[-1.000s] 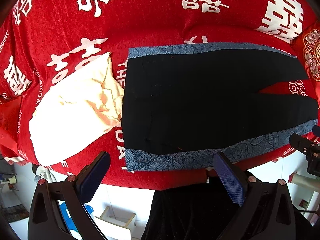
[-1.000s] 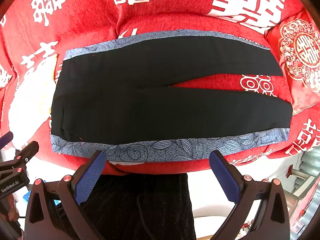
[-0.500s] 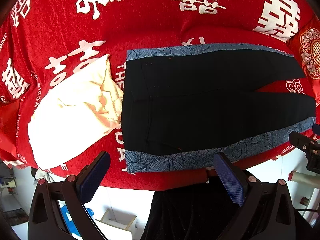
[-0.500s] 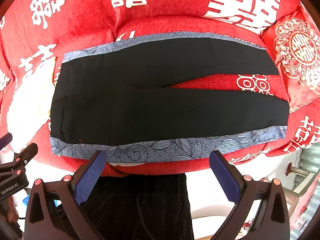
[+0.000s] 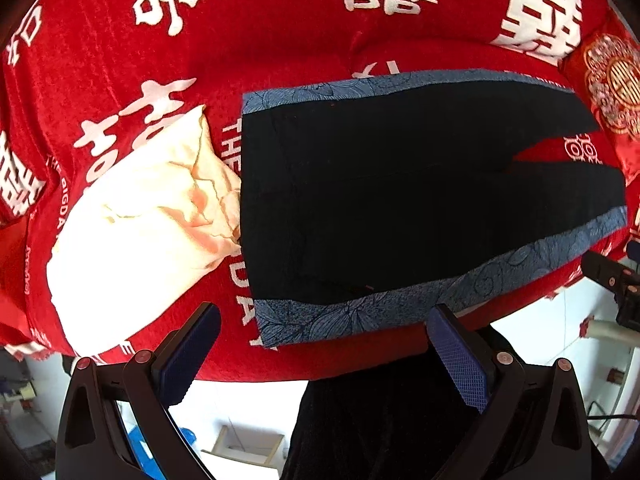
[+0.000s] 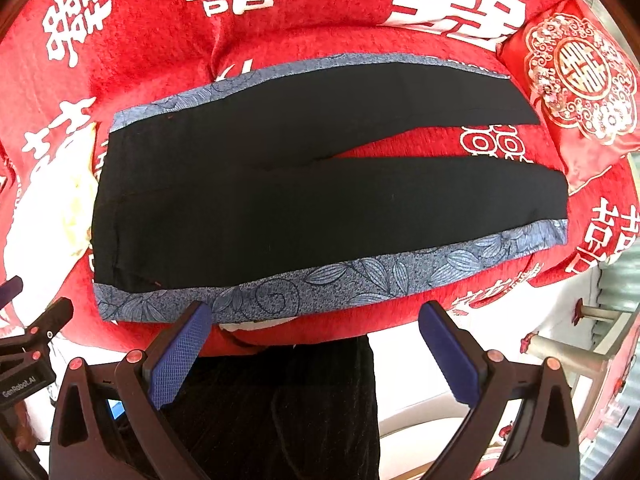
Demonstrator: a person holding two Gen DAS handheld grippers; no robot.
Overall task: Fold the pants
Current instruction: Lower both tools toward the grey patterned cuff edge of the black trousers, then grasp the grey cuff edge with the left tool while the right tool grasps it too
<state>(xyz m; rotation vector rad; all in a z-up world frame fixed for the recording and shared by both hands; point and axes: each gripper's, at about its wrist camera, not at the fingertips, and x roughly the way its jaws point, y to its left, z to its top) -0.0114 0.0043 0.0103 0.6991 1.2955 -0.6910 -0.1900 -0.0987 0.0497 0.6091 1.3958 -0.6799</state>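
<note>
The black pants (image 6: 320,200) are lying flat on the red blanket (image 6: 320,12), and the left gripper (image 5: 324,356) and right gripper (image 6: 316,352) are hanging wide open, holding nothing.

Bright daylight, even and soft, with no hard shadows. Strong fisheye bend, with dark corners around both round views. Washed-out white glare on the cream cloth (image 5: 132,236) ahead and left of the left gripper (image 5: 326,354). Black pants (image 6: 304,196) too dark for detail. Sharp in the middle, softer at edges.
</note>
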